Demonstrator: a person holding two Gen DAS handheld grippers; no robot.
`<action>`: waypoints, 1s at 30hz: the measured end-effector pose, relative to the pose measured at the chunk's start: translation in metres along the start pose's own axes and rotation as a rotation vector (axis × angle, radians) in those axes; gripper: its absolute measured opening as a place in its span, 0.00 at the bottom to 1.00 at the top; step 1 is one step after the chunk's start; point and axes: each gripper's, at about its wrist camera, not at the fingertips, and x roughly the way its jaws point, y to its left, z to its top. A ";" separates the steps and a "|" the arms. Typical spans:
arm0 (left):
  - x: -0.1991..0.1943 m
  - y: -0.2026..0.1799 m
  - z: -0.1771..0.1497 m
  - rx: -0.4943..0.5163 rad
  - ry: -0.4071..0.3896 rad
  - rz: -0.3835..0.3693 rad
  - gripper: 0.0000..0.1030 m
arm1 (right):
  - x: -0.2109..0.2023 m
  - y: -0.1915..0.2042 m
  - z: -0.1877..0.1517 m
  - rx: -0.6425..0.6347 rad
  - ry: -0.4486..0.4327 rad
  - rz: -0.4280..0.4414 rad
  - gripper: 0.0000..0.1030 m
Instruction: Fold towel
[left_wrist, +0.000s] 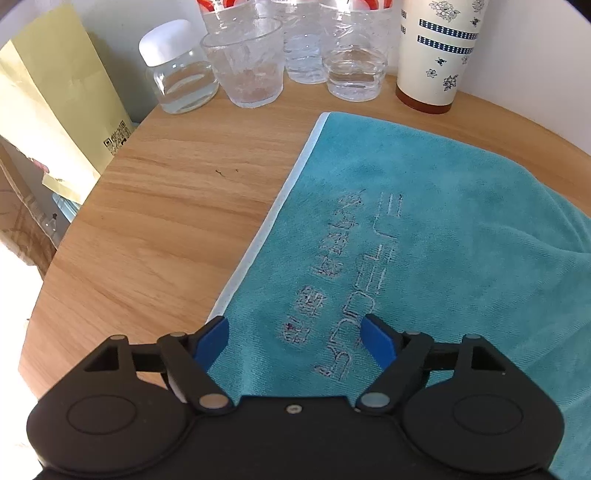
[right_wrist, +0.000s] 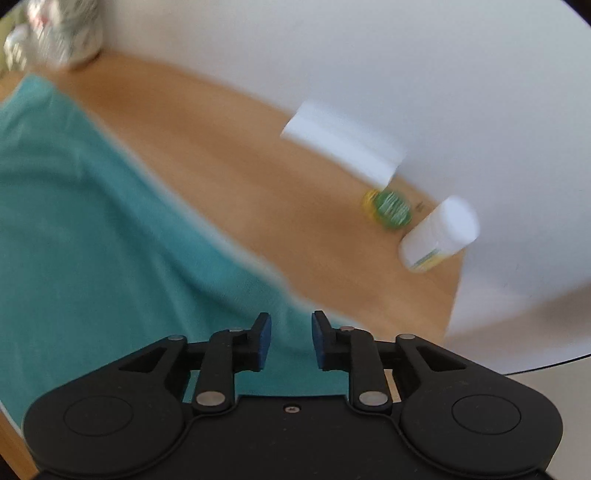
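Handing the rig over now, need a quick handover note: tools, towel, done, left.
Left tool: open, holding nothing, over the towel near its white-trimmed edge.
Right tool: open, holding nothing, at the towel's opposite edge; that view is blurred.
Towel: spread on the round wooden table, printed side up, slight rumple on one side. Glasses and a paper cup stand behind it.
Done: no fold visible.
Left: grip the edge, fold.
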 end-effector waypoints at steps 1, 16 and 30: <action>0.000 0.000 0.000 -0.001 0.000 -0.001 0.81 | 0.004 -0.002 0.008 0.016 -0.007 0.031 0.29; 0.000 0.003 0.000 0.006 0.021 -0.008 0.84 | 0.059 0.011 0.049 -0.018 0.115 0.180 0.02; -0.001 0.000 -0.001 0.018 0.019 0.014 0.87 | 0.020 0.011 0.050 -0.014 -0.039 -0.079 0.24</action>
